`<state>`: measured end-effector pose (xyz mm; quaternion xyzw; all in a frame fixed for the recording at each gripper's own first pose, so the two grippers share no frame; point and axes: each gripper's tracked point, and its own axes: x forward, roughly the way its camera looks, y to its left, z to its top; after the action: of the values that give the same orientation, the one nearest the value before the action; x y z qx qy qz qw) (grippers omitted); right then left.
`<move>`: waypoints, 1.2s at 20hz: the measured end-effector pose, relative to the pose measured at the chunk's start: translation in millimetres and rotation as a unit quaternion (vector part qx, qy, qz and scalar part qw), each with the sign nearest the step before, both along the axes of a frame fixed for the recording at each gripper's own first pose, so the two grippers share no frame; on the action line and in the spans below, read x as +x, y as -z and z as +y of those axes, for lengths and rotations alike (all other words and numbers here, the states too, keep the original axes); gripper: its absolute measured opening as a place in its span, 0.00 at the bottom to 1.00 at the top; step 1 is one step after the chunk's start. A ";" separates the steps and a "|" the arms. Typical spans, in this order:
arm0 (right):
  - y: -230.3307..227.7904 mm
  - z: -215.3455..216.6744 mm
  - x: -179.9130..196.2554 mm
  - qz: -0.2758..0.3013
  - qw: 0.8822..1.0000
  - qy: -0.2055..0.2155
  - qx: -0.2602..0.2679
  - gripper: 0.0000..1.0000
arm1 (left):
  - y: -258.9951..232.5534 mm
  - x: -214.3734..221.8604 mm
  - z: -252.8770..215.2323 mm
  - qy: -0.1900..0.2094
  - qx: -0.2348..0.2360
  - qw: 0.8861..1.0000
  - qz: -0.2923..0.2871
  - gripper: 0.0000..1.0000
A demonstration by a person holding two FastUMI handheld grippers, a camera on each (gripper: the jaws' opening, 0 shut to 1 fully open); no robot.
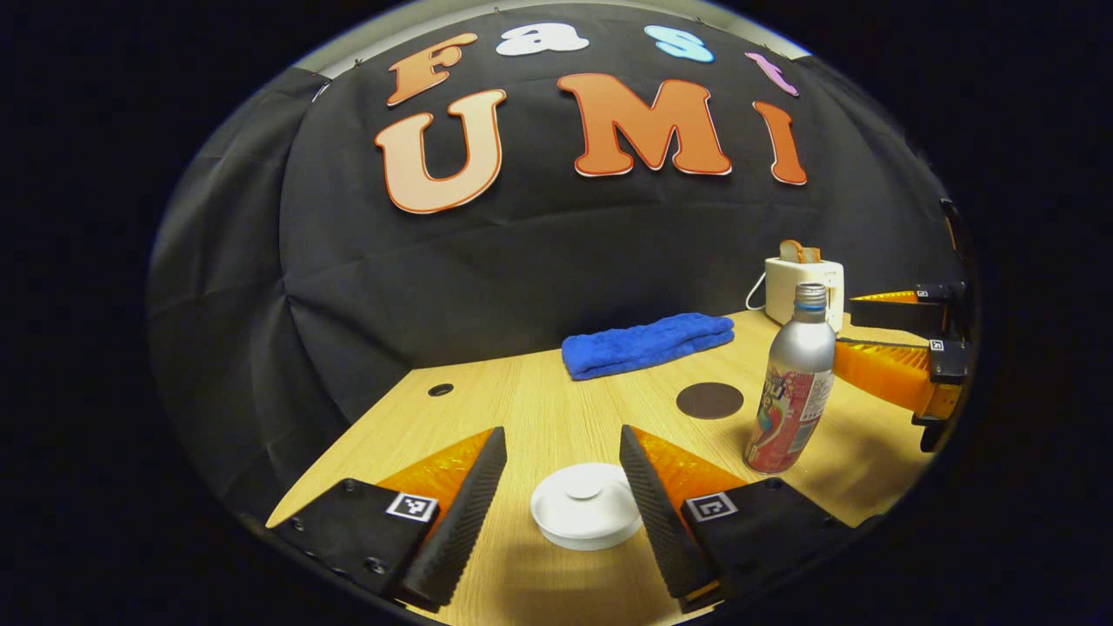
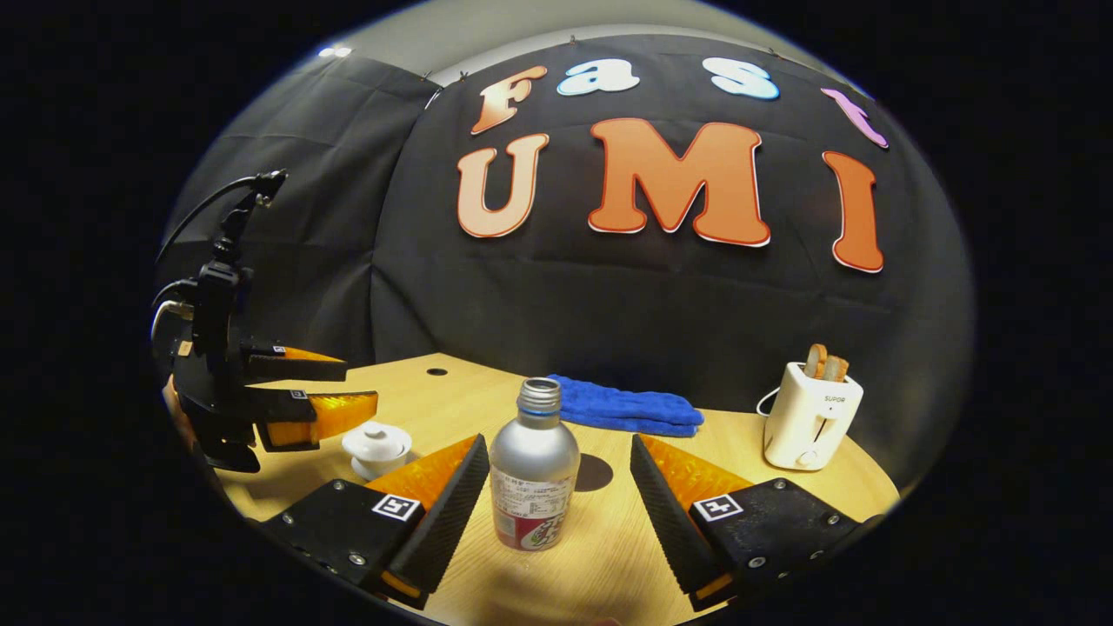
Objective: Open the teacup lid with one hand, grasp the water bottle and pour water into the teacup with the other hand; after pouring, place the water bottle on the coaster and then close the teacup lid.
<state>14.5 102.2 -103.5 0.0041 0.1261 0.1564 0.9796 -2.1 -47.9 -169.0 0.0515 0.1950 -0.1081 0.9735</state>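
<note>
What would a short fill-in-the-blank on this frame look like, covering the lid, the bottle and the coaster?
1. The teacup sits between the open fingers of the left gripper with its lid ____.
2. The water bottle stands upright with its cap ____.
3. The dark round coaster lies on the table in front of the folded ____ towel.

Missing words: on; off; blue
</note>
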 end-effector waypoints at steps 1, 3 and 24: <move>5.4 2.1 -0.1 0.008 1.000 -0.003 -0.002 0.98 | 7.3 0.4 -1.0 0.003 0.003 1.000 0.009 0.81; 15.6 6.3 0.0 0.021 1.000 -0.010 -0.005 0.97 | 19.4 0.0 -2.9 0.008 0.010 1.000 0.024 0.77; 67.6 29.4 6.2 0.080 0.996 -0.038 -0.009 0.98 | 46.6 10.1 -8.4 0.001 0.037 0.998 0.050 0.33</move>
<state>20.8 131.6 -171.1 0.0034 0.2052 0.1918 0.9597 8.0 -56.3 -215.5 0.0822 0.2475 -0.1043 0.9597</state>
